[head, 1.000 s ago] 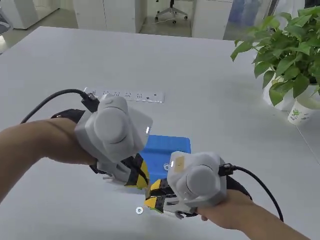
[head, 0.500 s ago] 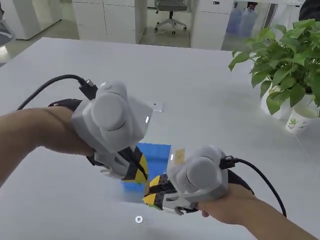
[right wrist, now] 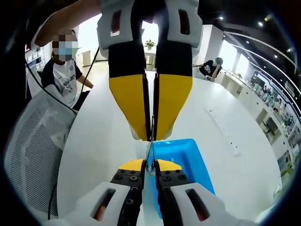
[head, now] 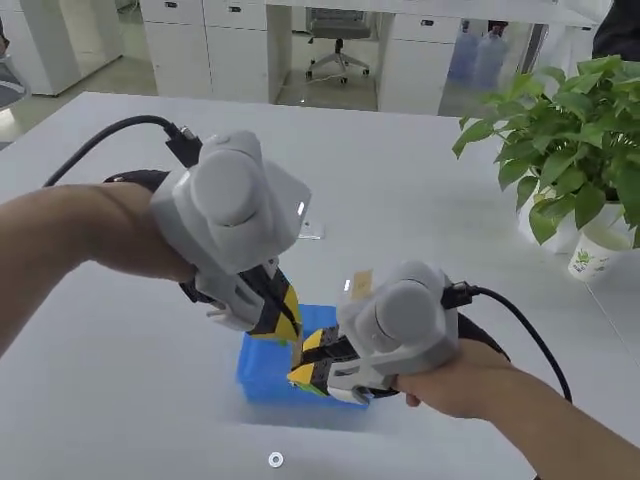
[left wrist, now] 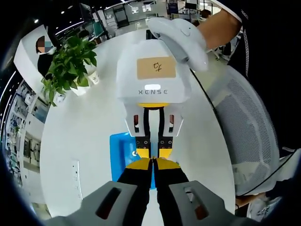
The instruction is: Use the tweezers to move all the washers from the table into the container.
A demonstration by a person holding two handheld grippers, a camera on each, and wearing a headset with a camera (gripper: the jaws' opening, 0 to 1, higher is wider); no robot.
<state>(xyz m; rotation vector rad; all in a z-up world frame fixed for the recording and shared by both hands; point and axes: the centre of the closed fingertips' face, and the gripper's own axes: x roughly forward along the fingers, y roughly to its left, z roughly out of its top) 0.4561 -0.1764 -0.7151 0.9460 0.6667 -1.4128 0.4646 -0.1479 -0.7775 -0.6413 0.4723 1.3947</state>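
two sets of fingers, both mine, meet tip to tip over the blue container. in the head view my left gripper comes down from the upper left and my right gripper reaches in from the lower right, their yellow tips just beside each other above the container.

in the right gripper view the tweezers show as thin metal legs running straight between the two pairs of tips. my right fingers are drawn in tight on the lower end of them. my left fingers are closed to a thin slit, and the upper end of the tweezers sits in that slit. whether anything is caught in the tweezers i cannot tell.

one washer lies flat on the white worktop, in front of the container on my side and apart from it. the container stands on the worktop, and my grippers hide most of its inside.

a black cable runs off the left gripper. a potted plant stands at the far right of the worktop, well apart from the work. in the left gripper view a power strip lies on the worktop beyond the container.
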